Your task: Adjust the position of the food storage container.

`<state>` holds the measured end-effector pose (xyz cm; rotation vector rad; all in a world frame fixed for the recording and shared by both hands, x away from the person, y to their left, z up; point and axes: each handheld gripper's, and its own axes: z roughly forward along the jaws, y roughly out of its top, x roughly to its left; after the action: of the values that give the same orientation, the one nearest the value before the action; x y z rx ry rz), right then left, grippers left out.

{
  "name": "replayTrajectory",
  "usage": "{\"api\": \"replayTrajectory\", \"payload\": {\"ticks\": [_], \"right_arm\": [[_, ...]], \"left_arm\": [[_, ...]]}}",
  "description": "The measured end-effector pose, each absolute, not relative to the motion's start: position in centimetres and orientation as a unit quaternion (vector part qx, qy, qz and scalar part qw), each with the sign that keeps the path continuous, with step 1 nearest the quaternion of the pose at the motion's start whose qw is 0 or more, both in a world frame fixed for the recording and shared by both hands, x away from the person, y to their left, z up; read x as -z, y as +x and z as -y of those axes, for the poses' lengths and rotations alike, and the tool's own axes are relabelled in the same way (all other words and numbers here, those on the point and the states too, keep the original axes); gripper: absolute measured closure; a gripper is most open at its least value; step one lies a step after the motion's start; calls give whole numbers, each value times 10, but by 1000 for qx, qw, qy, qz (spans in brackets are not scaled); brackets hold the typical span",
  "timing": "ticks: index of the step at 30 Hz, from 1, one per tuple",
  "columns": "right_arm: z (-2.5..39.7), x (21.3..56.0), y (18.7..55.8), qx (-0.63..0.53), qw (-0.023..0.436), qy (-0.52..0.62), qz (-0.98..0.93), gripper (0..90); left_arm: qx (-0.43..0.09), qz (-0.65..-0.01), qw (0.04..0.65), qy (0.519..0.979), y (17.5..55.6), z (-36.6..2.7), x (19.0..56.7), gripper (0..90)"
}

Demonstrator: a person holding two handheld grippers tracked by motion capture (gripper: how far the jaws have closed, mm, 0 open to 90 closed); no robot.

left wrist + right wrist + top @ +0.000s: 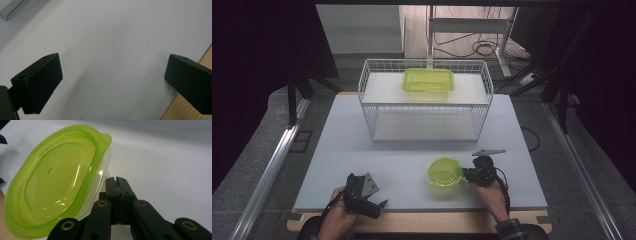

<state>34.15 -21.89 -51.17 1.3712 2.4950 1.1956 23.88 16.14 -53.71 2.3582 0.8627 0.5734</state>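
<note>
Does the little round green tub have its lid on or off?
On. The small round tub has its green lid sitting over the clear bowl, rim all around. The right gripper is beside it, jaws shut.

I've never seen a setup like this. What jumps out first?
The bright green round container near the table's front, with the right gripper shut on its edge. A matching rectangular green container sits atop the white wire basket farther back. The left gripper waits open.

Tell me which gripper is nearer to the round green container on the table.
Right. The right gripper is at the round green container, its jaws shut at the container's right edge. The left gripper sits open near the table's front edge, well to the container's left.
</note>
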Motion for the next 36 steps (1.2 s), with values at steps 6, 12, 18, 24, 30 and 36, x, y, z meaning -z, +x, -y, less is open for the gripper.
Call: {"api": "replayTrajectory", "payload": {"ticks": [6, 12, 18, 24, 30, 36], "right_arm": [[202, 514, 347, -392, 14, 430, -813, 883], [187, 516, 352, -394, 6, 413, -821, 882], [176, 518, 353, -391, 6, 400, -829, 882], [180, 515, 351, -387, 43, 390, -835, 865], [192, 505, 346, -388, 81, 385, -833, 826], [202, 496, 339, -386, 116, 376, -834, 754]], "left_arm": [[-214, -322, 280, 879, 239, -162, 537, 10], [-213, -320, 277, 881, 239, -161, 537, 10], [-212, -322, 278, 880, 238, -161, 537, 11], [-206, -331, 285, 876, 238, -162, 535, 18], [-188, -351, 298, 868, 239, -164, 534, 22], [-181, -358, 309, 862, 239, -164, 533, 25]]}}
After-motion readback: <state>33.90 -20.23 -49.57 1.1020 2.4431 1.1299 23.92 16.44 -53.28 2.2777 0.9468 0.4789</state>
